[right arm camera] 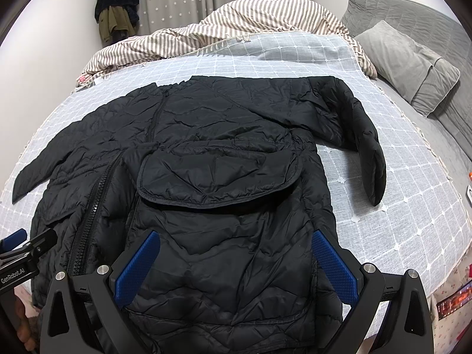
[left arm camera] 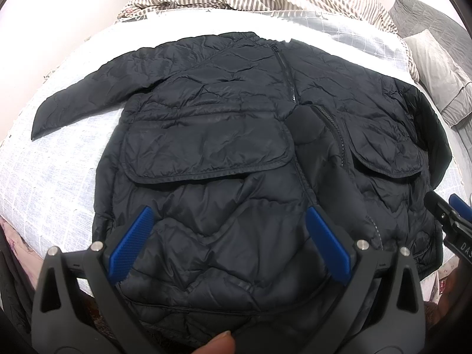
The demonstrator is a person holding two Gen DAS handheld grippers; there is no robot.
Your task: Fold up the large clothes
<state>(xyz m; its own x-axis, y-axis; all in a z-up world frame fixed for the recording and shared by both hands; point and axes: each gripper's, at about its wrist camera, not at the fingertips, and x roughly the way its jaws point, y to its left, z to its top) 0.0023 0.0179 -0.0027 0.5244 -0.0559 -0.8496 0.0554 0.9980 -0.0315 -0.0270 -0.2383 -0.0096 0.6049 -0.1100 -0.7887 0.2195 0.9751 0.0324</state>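
A black quilted jacket [left arm camera: 236, 118] lies spread face up on the bed, collar far, hem near me; it also fills the right wrist view [right arm camera: 221, 162]. Its zipper [left arm camera: 287, 76] is partly open and two flap pockets show. One sleeve [left arm camera: 79, 94] stretches out left; the other sleeve [right arm camera: 354, 129] bends down at the right. My left gripper [left arm camera: 230, 236] is open and empty above the hem's left half. My right gripper [right arm camera: 236, 259] is open and empty above the hem's right half; it also shows at the right edge of the left wrist view [left arm camera: 448, 215].
The bed has a pale blue checked cover [right arm camera: 383, 206]. A striped duvet [right arm camera: 236, 20] is bunched at the far end. Grey pillows [right arm camera: 413, 62] lie at the right. Dark clothes [right arm camera: 116, 3] hang by the curtain at the far wall.
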